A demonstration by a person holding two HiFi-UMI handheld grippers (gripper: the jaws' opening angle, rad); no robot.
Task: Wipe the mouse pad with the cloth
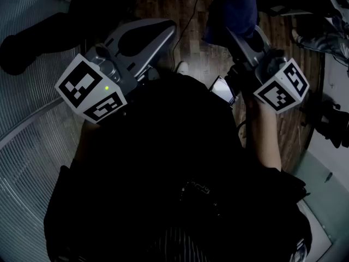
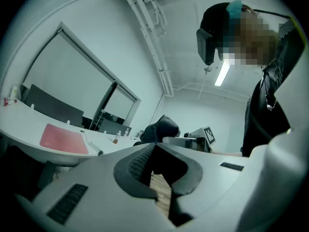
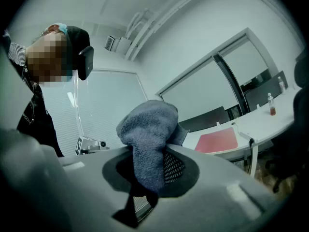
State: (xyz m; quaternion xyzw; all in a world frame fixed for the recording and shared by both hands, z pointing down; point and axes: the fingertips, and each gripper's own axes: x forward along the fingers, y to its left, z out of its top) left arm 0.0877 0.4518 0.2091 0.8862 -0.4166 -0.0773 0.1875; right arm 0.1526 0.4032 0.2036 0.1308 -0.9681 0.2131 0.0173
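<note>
Out on the wooden floor (image 1: 191, 42), well apart from the white table (image 2: 29, 129), the person stands with both tools held in front of their dark clothing. On their left, the left hand-held gripper (image 2: 154, 146) has its jaws drawn together at the tips with nothing between them; only floorboards show through the hollow behind the pads. Beyond it, far off on the table, lies the red mouse pad (image 2: 63, 139), flat and uncovered, with a few small bottles (image 2: 117, 137) standing further along the tabletop.

On their right, the right hand-held gripper (image 3: 147, 151) is clamped on the blue-grey cloth (image 3: 145, 124), which bunches up above the jaws in a loose lump and hangs down through them.

To my eye the wiping has not begun: the cloth is picked up, and the step in hand is carrying it over. The next move calls for closing in on the table and lowering the cloth onto the pad so a broad fold presses flat. The empty left tool could pin a corner so the pad does not slide.
</note>
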